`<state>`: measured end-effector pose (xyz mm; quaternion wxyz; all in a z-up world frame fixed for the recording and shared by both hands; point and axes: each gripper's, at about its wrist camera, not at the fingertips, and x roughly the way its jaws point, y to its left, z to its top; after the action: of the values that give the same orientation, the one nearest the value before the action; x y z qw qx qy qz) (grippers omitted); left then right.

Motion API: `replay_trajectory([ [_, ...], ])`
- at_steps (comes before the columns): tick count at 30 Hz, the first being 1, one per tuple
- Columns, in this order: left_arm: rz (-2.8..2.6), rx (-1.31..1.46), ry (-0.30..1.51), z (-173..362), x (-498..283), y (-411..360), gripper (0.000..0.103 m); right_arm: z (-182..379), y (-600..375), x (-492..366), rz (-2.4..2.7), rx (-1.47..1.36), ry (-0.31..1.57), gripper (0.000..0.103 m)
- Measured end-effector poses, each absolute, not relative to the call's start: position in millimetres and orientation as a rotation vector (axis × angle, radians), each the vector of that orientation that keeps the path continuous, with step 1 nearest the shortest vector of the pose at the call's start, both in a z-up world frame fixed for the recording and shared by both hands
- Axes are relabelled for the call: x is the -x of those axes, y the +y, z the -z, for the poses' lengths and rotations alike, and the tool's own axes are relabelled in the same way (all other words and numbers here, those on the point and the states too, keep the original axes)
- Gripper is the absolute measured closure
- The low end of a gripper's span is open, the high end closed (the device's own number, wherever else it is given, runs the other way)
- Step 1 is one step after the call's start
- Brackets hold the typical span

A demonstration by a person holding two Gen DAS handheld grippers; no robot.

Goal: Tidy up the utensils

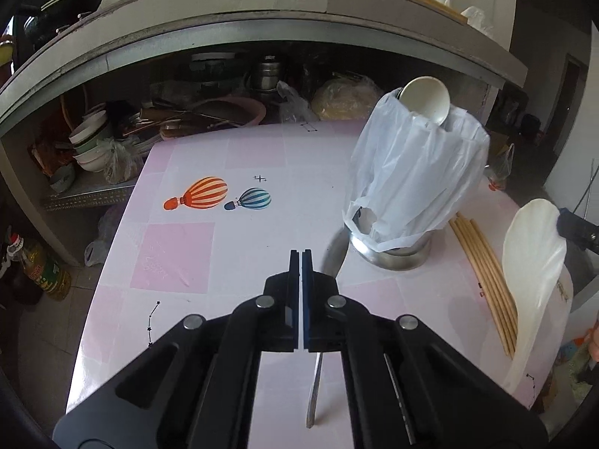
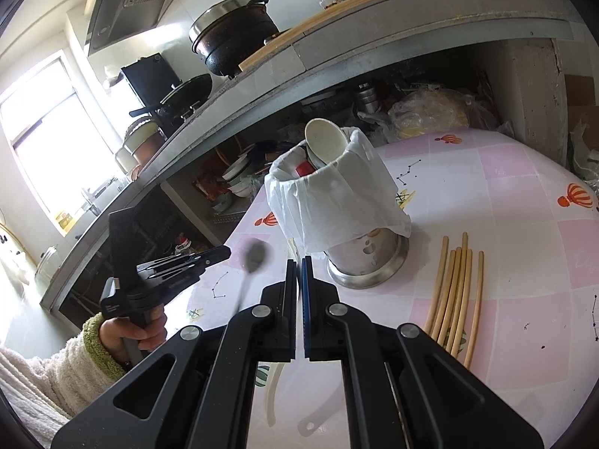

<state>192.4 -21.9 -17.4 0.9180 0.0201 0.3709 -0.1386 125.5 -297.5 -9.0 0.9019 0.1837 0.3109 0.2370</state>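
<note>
My left gripper point(image 1: 301, 253) is shut with nothing between its jaws, and hovers over the pink table point(image 1: 262, 157); it also shows at the left point(image 2: 224, 251). Under it is a metal spoon point(image 1: 313, 393), blurred in the right wrist view point(image 2: 255, 256) and out of the jaws. My right gripper point(image 2: 298, 262) is shut on a large white spoon point(image 1: 531, 262), whose handle point(image 2: 275, 389) hangs below. A steel utensil holder point(image 1: 393, 254) draped in a white bag point(image 2: 337, 202) holds another white spoon point(image 1: 425, 97). Several bamboo chopsticks point(image 1: 483, 273) lie to its right point(image 2: 453, 292).
A grey counter overhangs the table's far side. Beneath it a shelf carries stacked bowls point(image 1: 90, 138) and bagged goods point(image 2: 430, 112). An oil bottle point(image 1: 45, 273) stands on the floor to the left. A person's hand point(image 2: 131, 333) in a white sleeve holds the left gripper.
</note>
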Motion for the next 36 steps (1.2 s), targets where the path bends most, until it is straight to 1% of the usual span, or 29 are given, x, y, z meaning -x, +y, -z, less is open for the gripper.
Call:
replay_trajectory([
  [4, 0.296, -0.035, 0.729, 10, -179, -17, 0.103, 4, -294, -121, -0.493, -0.368, 0.630, 0.100],
  [9, 0.307, -0.015, 0.771, 19, -177, -15, 0.102, 0, -290, -117, -0.494, -0.355, 0.624, 0.100],
  [11, 0.336, -0.008, 0.812, 28, -180, -18, 0.092, -2, -290, -115, -0.492, -0.355, 0.621, 0.100],
  [12, 0.346, -0.013, 0.836, 34, -182, -21, 0.079, -2, -291, -114, -0.490, -0.356, 0.621, 0.100],
  [13, 0.353, -0.025, 0.861, 42, -186, -24, 0.071, -2, -291, -114, -0.488, -0.357, 0.621, 0.100],
  [16, 0.380, -0.074, 0.926, 64, -191, -38, 0.069, -2, -292, -112, -0.486, -0.356, 0.622, 0.100],
  [24, 0.370, -0.252, 0.992, 103, -209, -72, 0.069, 7, -301, -115, -0.476, -0.381, 0.639, 0.100],
  [26, 0.370, -0.291, 0.999, 107, -212, -78, 0.072, 9, -304, -117, -0.475, -0.391, 0.642, 0.100],
  [29, 0.374, -0.339, 0.994, 107, -214, -85, 0.077, 14, -306, -120, -0.474, -0.404, 0.650, 0.100],
  [31, 0.377, -0.356, 1.004, 107, -216, -89, 0.084, 17, -307, -122, -0.475, -0.412, 0.656, 0.100],
  [32, 0.379, -0.367, 1.008, 107, -217, -91, 0.086, 18, -308, -123, -0.476, -0.418, 0.659, 0.100],
  [34, 0.387, -0.400, 1.015, 106, -216, -96, 0.094, 21, -309, -124, -0.478, -0.424, 0.662, 0.100],
  [36, 0.386, -0.439, 1.018, 107, -215, -102, 0.097, 22, -311, -125, -0.478, -0.428, 0.663, 0.100],
])
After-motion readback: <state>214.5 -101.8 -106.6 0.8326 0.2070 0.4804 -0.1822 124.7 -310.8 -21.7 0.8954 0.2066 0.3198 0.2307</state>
